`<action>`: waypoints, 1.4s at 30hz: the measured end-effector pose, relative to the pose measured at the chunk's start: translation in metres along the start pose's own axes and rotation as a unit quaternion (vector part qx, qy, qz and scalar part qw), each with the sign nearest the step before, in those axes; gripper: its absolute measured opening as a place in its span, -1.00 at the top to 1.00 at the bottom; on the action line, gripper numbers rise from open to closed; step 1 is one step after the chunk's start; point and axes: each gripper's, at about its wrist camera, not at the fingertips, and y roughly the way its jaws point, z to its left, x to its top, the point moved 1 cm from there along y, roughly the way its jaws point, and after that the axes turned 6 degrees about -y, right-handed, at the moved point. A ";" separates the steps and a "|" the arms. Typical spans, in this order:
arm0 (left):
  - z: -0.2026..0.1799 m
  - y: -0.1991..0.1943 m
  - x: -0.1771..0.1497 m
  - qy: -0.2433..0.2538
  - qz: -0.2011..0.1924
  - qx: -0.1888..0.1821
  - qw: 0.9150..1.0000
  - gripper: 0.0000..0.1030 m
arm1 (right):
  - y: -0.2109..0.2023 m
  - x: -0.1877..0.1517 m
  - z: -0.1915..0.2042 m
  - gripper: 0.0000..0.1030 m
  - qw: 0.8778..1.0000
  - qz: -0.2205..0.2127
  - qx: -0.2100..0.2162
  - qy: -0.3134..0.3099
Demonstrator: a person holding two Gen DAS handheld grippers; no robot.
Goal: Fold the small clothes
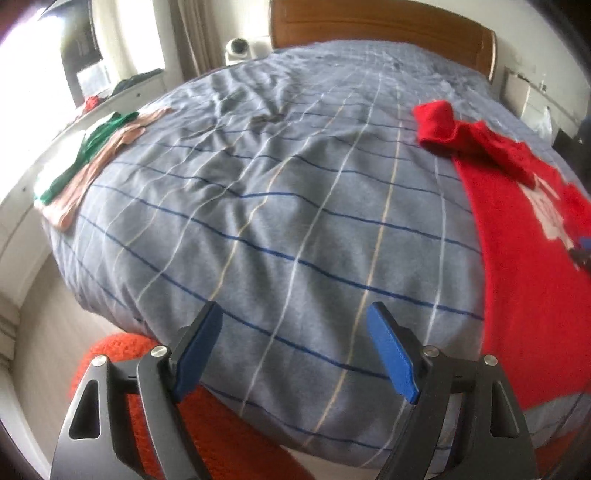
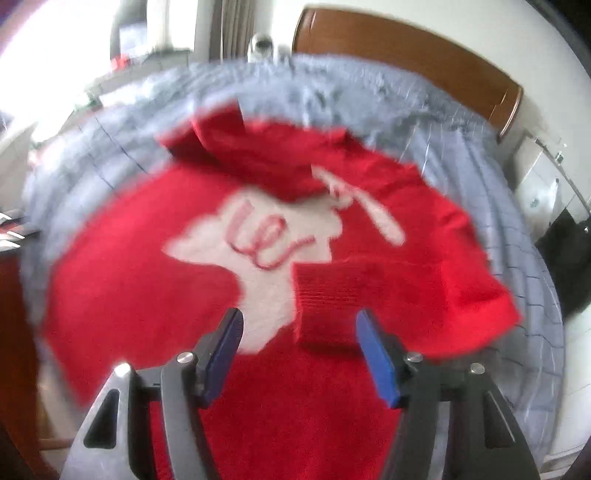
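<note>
A small red sweater [image 2: 155, 280] with a white patch and pink lettering lies flat on the bed; both sleeves are folded in over its body. In the left wrist view the red sweater [image 1: 517, 236] lies at the right, one sleeve [image 1: 439, 122] pointing toward the headboard. My right gripper [image 2: 297, 328] hovers open above the sweater, the ribbed cuff [image 2: 325, 299] of the folded sleeve showing between its blue pads without touching them. My left gripper [image 1: 295, 325] stands open over bare bedspread, left of the sweater, with nothing between its fingers.
The grey-blue checked bedspread [image 1: 280, 206] covers the bed, with a wooden headboard [image 1: 376, 26] at the far end. Folded green and pink clothes [image 1: 92, 155] lie at the bed's left edge. An orange knitted thing [image 1: 122, 350] sits below the near left corner. Furniture stands on the right.
</note>
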 end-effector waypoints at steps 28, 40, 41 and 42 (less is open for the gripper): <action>-0.015 0.015 0.004 0.022 0.015 0.013 1.000 -0.60 | -0.171 -0.276 -0.260 0.86 0.815 -0.121 -0.114 0.555; -0.014 0.018 0.002 0.027 0.023 0.016 0.999 -0.60 | -0.125 -0.319 -0.269 0.87 0.778 -0.060 -0.116 0.614; -0.013 0.019 0.003 0.024 0.025 0.015 0.999 -0.60 | -0.124 -0.318 -0.270 0.86 0.782 -0.054 -0.121 0.609; -0.012 0.019 0.003 0.023 0.026 0.014 0.999 -0.60 | -0.124 -0.317 -0.271 0.85 0.786 -0.047 -0.128 0.602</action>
